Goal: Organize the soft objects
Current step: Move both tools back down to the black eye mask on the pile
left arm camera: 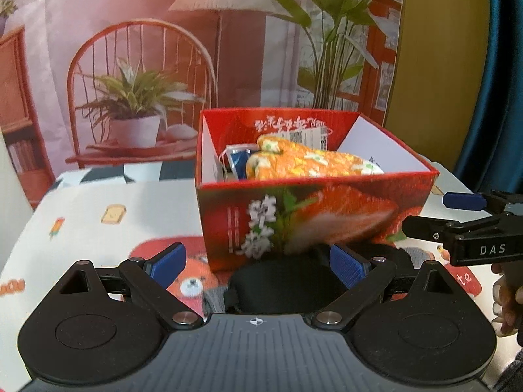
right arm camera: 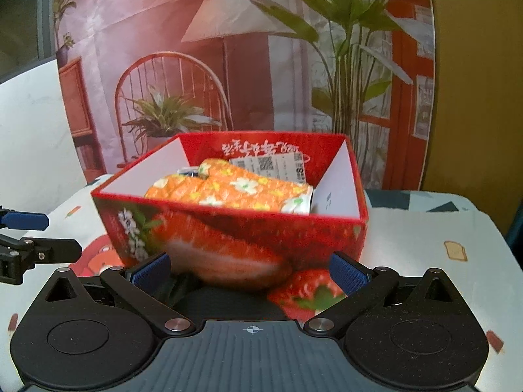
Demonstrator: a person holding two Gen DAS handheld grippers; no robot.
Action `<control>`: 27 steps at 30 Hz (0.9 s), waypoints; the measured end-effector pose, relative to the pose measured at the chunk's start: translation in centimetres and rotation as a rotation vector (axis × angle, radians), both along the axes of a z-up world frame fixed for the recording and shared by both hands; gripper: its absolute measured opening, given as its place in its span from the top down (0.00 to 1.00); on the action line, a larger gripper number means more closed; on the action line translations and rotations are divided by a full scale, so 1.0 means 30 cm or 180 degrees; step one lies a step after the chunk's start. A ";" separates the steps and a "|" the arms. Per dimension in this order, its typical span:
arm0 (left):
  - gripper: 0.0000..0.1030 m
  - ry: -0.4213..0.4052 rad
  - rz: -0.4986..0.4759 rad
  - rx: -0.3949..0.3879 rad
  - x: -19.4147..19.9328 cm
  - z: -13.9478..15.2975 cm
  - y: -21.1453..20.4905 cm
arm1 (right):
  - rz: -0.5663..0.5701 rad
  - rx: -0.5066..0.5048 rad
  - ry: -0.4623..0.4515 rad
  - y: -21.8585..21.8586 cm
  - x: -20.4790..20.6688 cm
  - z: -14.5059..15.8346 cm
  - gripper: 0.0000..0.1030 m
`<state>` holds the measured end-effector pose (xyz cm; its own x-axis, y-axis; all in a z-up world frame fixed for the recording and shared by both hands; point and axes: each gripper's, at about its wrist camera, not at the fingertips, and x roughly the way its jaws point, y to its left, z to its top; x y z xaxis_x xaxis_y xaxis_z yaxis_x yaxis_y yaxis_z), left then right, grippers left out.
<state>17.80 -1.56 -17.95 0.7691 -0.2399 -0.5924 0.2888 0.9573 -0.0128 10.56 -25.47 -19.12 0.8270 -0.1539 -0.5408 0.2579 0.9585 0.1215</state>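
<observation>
A red strawberry-print box (left arm camera: 327, 222) (right arm camera: 228, 245) stands open on the table. Inside it lie an orange floral soft item (left arm camera: 304, 163) (right arm camera: 235, 189) and a blue packet (left arm camera: 238, 160) with paper tags. A black soft item (left arm camera: 281, 290) (right arm camera: 222, 297) lies on the table against the box's near wall. My left gripper (left arm camera: 257, 266) is open, its blue pads either side of the black item. My right gripper (right arm camera: 248, 271) is open too, low in front of the box. Each gripper shows in the other's view, the right gripper (left arm camera: 438, 214) and the left gripper (right arm camera: 42, 233).
A cartoon-print tablecloth (left arm camera: 98, 222) covers the table. A printed backdrop (left arm camera: 147, 65) of a chair, lamp and plants hangs close behind the box. A person's hand (left arm camera: 506, 307) holds the right gripper at the right edge. A grey cloth (left arm camera: 214, 297) peeks out beside the black item.
</observation>
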 end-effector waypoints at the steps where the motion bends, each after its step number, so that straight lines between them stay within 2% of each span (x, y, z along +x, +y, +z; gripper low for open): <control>1: 0.07 0.0020 0.0014 -0.0018 -0.008 -0.010 0.005 | 0.0003 -0.0008 0.0004 0.008 -0.008 -0.010 0.01; 14: 0.10 0.0346 0.0122 -0.0153 -0.100 -0.127 0.077 | 0.0086 0.0087 0.0133 0.106 -0.097 -0.137 0.02; 17: 0.13 0.0428 0.0117 -0.0223 -0.113 -0.147 0.084 | 0.0119 0.0095 0.0159 0.122 -0.106 -0.153 0.03; 19: 0.18 0.0475 0.0099 -0.0250 -0.117 -0.159 0.084 | 0.0136 0.0137 0.0172 0.127 -0.110 -0.159 0.04; 22: 0.23 0.0497 0.0102 -0.0280 -0.115 -0.168 0.082 | 0.0151 0.0133 0.0198 0.135 -0.114 -0.167 0.06; 27: 0.24 0.0478 0.0152 -0.0336 -0.103 -0.165 0.092 | 0.0094 0.0170 0.0183 0.116 -0.114 -0.163 0.08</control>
